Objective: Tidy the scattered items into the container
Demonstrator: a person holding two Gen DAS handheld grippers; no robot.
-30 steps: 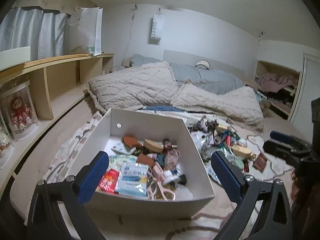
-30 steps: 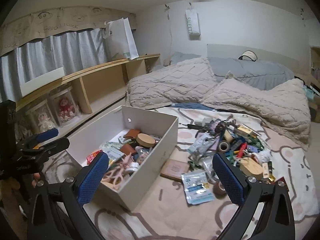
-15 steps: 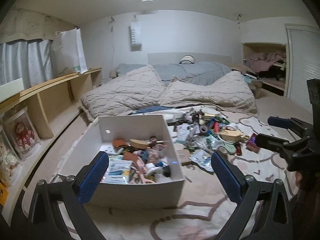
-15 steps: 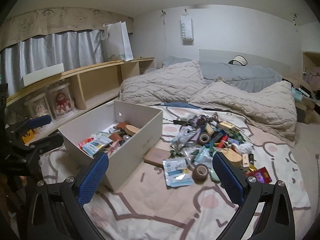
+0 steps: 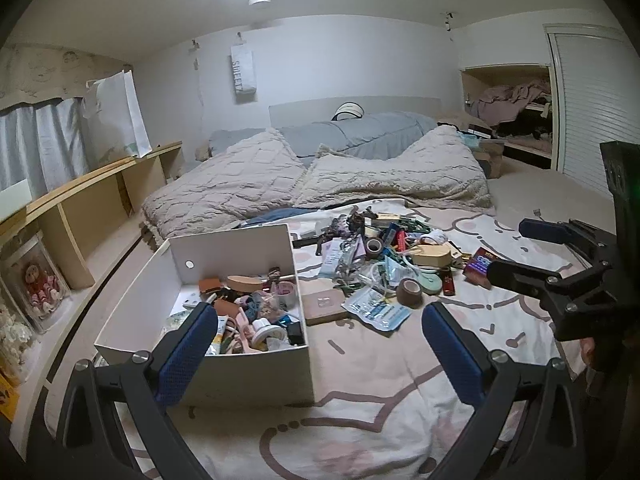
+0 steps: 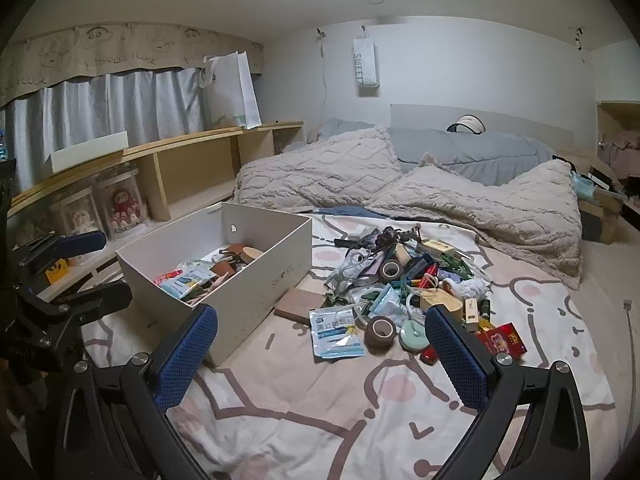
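1. A white hanging pouch on the far wall reads "SWEET"; the curtain valance carries cartoon faces and faint lettering.
2. The white storage box, partly filled, sits on a pink patterned bedsheet toward the bed's left edge.
3. The scattered pile lies just right of the box; a blue-and-white sachet bears print too small to read.
4. Left gripper and right gripper both hover with jaws wide apart, empty.
5. Wooden shelves line the left wall.
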